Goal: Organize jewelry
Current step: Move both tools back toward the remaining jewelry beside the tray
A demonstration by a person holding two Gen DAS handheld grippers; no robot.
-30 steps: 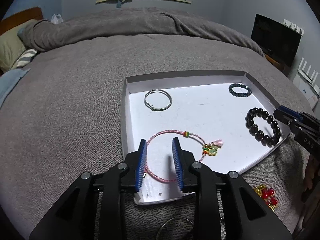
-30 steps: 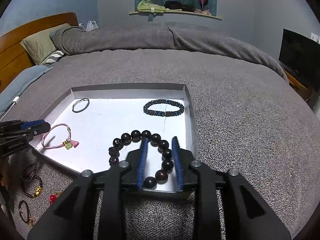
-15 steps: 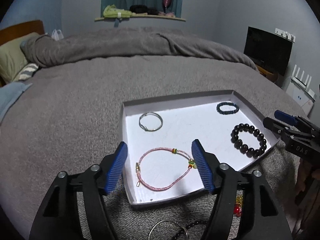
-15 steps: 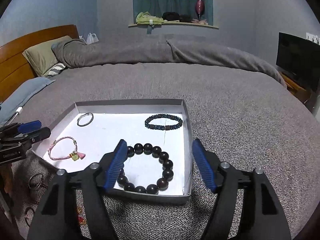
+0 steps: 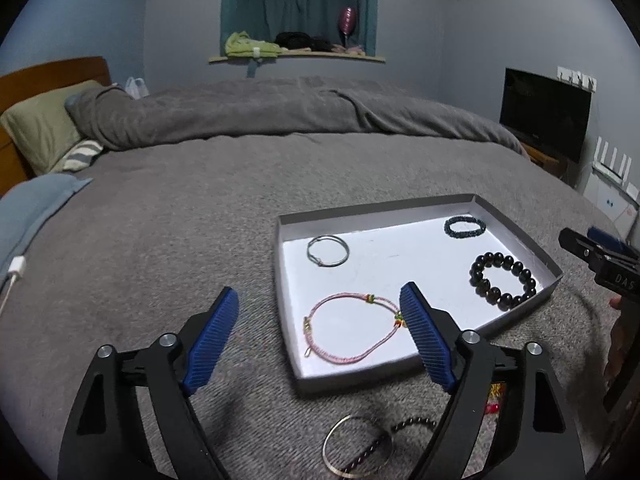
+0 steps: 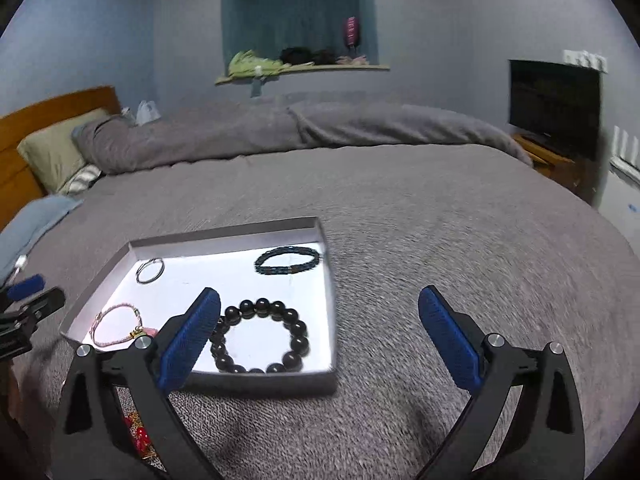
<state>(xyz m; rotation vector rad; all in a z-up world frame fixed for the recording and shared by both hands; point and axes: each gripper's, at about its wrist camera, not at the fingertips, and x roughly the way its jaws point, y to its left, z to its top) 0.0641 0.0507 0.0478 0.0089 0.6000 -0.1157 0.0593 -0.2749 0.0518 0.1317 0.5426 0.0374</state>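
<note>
Jewelry partly sorted: pink cord bracelet (image 5: 352,326), black bead bracelet (image 6: 260,336), silver bangle (image 5: 328,251) and dark blue beaded bracelet (image 6: 288,261) lying apart inside white cardboard tray (image 5: 516,228). More pieces loose on bed (image 5: 180,220) just outside tray's near wall: silver ring (image 5: 356,450), dark bead strand (image 5: 412,426), red-and-gold piece (image 6: 138,434). Left tool (image 5: 320,340) spread wide, empty, above tray's near corner; right tool (image 6: 320,340) likewise wide and empty. Likely trouble: snagging plush grey blanket when pinching thin ring; nudging light tray and sliding sorted pieces together; tangling ring with bead strand. Dim bedroom, wooden headboard, pillows, window shelf, television.
</note>
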